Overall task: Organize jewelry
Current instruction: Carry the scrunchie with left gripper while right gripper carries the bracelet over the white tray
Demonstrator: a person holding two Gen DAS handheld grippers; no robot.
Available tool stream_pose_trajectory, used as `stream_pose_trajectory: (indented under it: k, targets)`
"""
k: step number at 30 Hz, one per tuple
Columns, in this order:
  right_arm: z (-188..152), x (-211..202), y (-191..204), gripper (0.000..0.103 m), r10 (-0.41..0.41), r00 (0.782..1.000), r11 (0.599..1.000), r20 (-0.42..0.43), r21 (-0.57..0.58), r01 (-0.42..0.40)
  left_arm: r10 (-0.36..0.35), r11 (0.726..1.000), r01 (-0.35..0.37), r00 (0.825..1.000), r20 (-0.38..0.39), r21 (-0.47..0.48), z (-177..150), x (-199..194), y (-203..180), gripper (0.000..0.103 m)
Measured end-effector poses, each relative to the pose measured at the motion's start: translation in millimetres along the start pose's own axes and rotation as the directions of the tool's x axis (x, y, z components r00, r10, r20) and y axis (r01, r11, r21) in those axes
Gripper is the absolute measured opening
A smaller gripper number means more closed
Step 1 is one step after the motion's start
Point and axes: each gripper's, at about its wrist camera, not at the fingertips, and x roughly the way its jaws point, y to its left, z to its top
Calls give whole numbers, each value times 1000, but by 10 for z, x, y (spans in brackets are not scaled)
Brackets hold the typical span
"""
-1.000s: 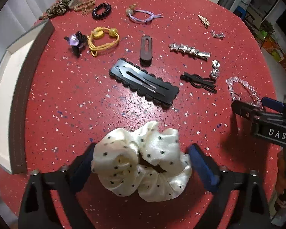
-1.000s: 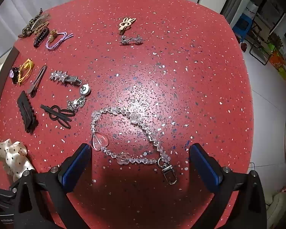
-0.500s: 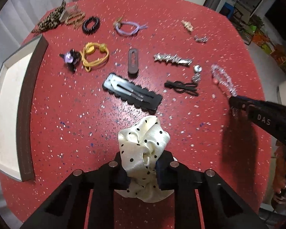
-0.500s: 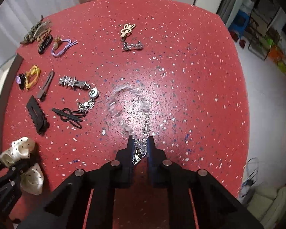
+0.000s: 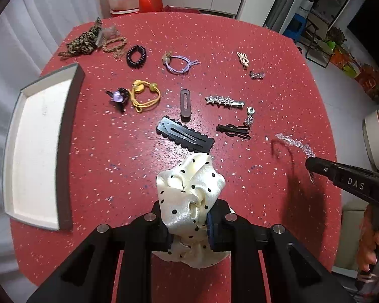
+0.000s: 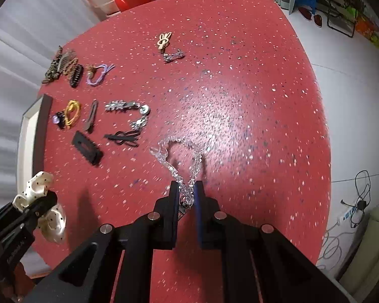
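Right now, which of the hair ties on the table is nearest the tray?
The yellow hair tie, looped beside the purple-heart clip. The black spiral tie and lilac tie lie farther from the tray.

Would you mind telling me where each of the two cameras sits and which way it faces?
Left wrist: rides the left gripper, looking along its fingers, shut on the polka-dot scrunchie, across the red table toward the tray.
Right wrist: rides the right gripper, shut on the crystal bead chain, facing the table's far edge.
Shared: each sees the other gripper, plus the black scalloped clip.
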Motion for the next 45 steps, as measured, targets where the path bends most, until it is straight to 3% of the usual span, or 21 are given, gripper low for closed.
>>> stream_pose_trajectory:
  k: [10, 19, 28, 38, 45]
  targets:
    - [-80, -361, 156, 12, 42, 999, 999, 10, -26, -42, 22, 998, -21, 999, 23, -67, -114, -393, 161, 21]
    - [27, -462, 636, 12, 44, 998, 997, 38, -72, -41, 19, 995, -14, 999, 45, -97, -80, -531, 641, 21]
    - [99, -380, 1556, 12, 60, 996, 994, 70, -99, -53, 9, 998, -5, 999, 52, -65, 94, -559, 1421, 21]
    - [449, -64, 2883, 12, 159, 984, 962, 74, -236, -138, 90, 983, -72, 991, 104, -166, 314, -530, 2539, 21]
    - [651, 346, 3505, 12, 196, 979, 938, 51, -301, -172, 123, 974, -97, 985, 118, -206, 513, -251, 2978, 21]
